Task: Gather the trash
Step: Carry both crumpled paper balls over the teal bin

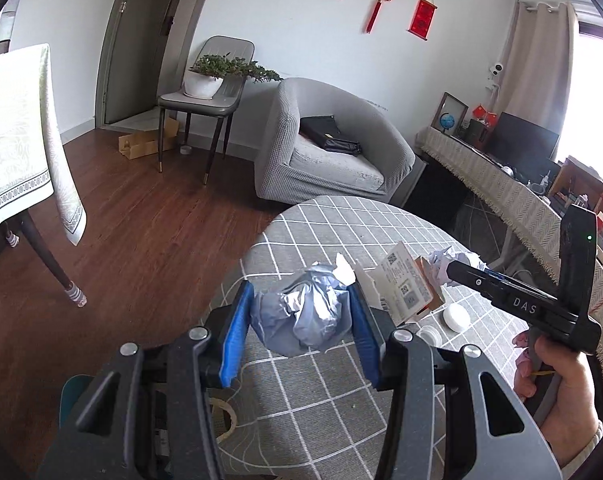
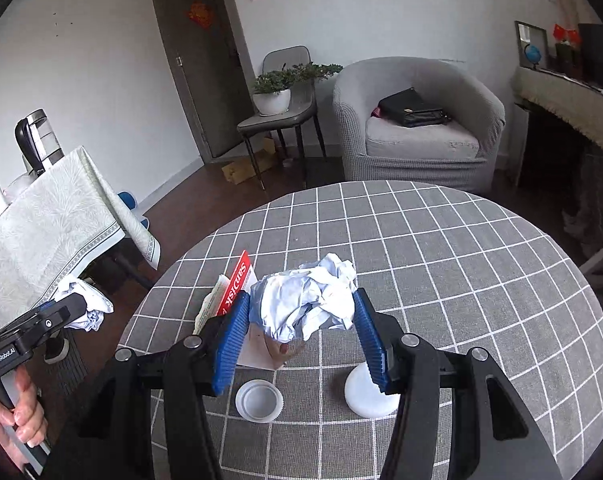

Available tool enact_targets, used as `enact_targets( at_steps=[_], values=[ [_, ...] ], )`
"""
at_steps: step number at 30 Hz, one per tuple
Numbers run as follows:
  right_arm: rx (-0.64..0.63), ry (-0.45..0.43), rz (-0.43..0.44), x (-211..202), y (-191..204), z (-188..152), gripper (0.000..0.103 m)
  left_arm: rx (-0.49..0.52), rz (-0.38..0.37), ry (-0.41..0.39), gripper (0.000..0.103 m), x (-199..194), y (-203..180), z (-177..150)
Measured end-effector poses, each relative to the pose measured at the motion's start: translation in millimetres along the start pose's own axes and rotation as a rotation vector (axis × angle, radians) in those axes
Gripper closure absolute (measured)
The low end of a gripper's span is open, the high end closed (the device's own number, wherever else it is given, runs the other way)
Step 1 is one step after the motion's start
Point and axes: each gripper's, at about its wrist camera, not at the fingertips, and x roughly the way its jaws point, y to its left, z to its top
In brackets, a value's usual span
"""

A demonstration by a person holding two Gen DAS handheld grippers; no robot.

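Left claw (image 1: 301, 316) is clamped on a crumpled grey plastic wad (image 1: 301, 312), held above the desk (image 1: 341, 392) edge. Right claw (image 2: 301, 320) is clamped on a crumpled paper ball (image 2: 309, 300) above the desk. Below the right claw lie a torn SanDisk package (image 2: 233, 292), a white cap (image 2: 259, 402) and a white lid (image 2: 365, 394).

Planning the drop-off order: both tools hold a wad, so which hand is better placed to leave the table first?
Probably left. The left tool, gripping its grey wad, hangs at the table edge above floor; the right tool, with crumpled paper, sits over mid-table.
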Motion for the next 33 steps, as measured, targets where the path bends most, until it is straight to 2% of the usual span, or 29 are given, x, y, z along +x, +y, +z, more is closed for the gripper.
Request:
enact_targets(
  at_steps=[5, 17, 25, 28, 33],
  values=[
    [-0.004, -0.036, 0.04, -6, 10, 7, 0.05, 0.0, 0.029, 0.001, 0.053, -5, 16, -2],
    [-0.005, -0.045, 0.098, 4, 44, 16, 0.05, -0.027, 0.137, 0.032, 0.053, -10, 72, -11],
    [-0.049, -0.027, 0.165, 21, 90, 17, 0.05, -0.027, 0.233, 0.119, 0.053, -8, 111, -29],
    [-0.058, -0.015, 0.201, 28, 108, 16, 0.05, 0.002, 0.259, 0.157, 0.053, -5, 123, -37],
    [-0.057, 0.02, 0.286, 41, 135, 15, 0.05, 0.019, 0.306, 0.251, 0.053, 5, 146, -57]
  ],
)
